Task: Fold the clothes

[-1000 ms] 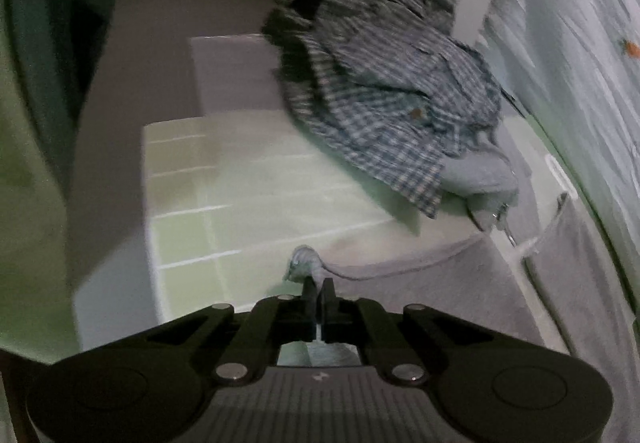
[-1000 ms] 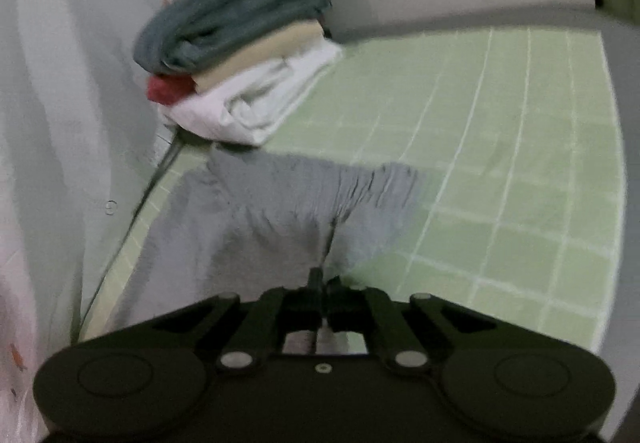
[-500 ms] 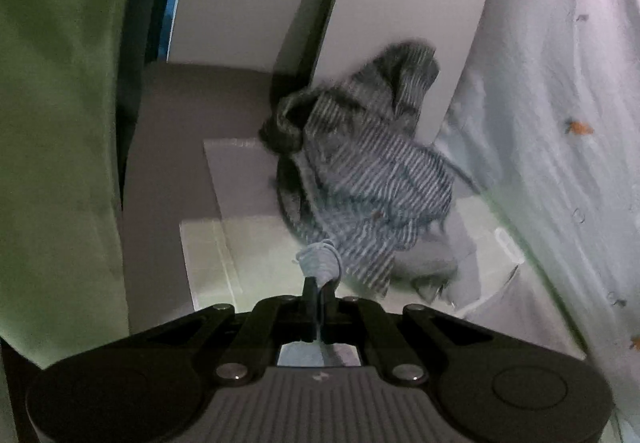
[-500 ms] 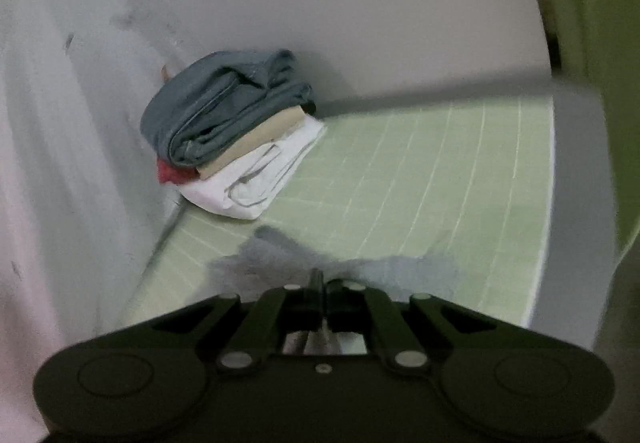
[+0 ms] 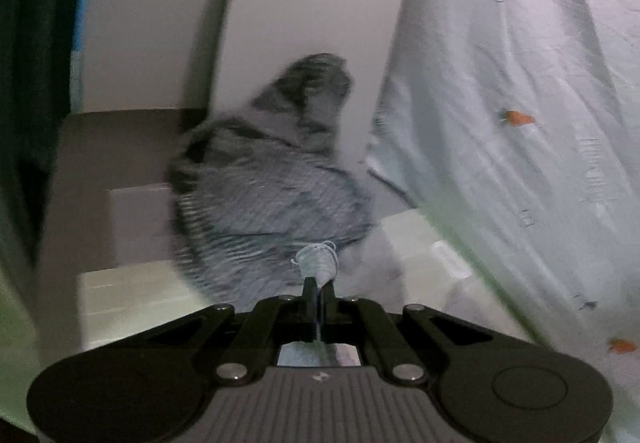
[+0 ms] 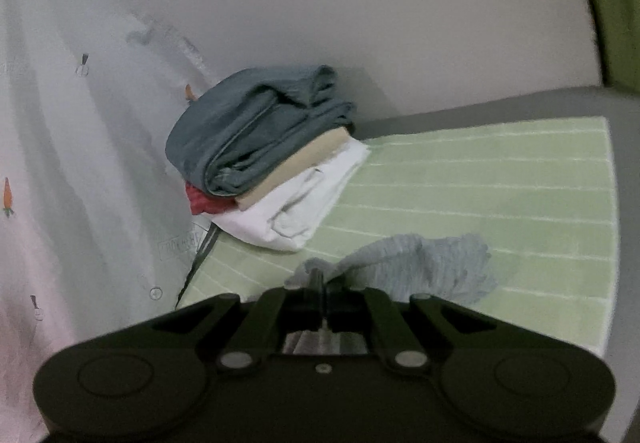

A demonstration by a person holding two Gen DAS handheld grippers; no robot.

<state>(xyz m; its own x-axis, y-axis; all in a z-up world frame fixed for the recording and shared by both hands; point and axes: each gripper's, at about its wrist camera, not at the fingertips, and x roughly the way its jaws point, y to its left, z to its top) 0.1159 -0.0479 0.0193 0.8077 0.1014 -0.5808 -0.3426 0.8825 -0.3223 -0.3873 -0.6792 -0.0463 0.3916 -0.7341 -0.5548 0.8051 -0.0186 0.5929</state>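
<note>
Left tongs: pinching shut on a bunched corner of the grey garment, with the fabric tip poking up past the fingertips.

Right tongs: clamping shut on another edge of the grey garment, the cloth billowing out to the right and hanging just above the green mat.

Grey garment: hanging between the two tongs, over the mat.

Plaid shirt: lying crumpled beyond the left tongs, blurred, leaning against a white upright panel.

Folded stack: sitting at the far left corner of the green mat, against the wall; blue-grey piece on top, beige layer beneath, red piece peeking out on the left, white piece at the bottom.

Pale sheet with small carrot prints: draping along the left side in the right wrist view, and along the right side in the left wrist view.

Grey bed surface: bordering the mat at the far edge.
</note>
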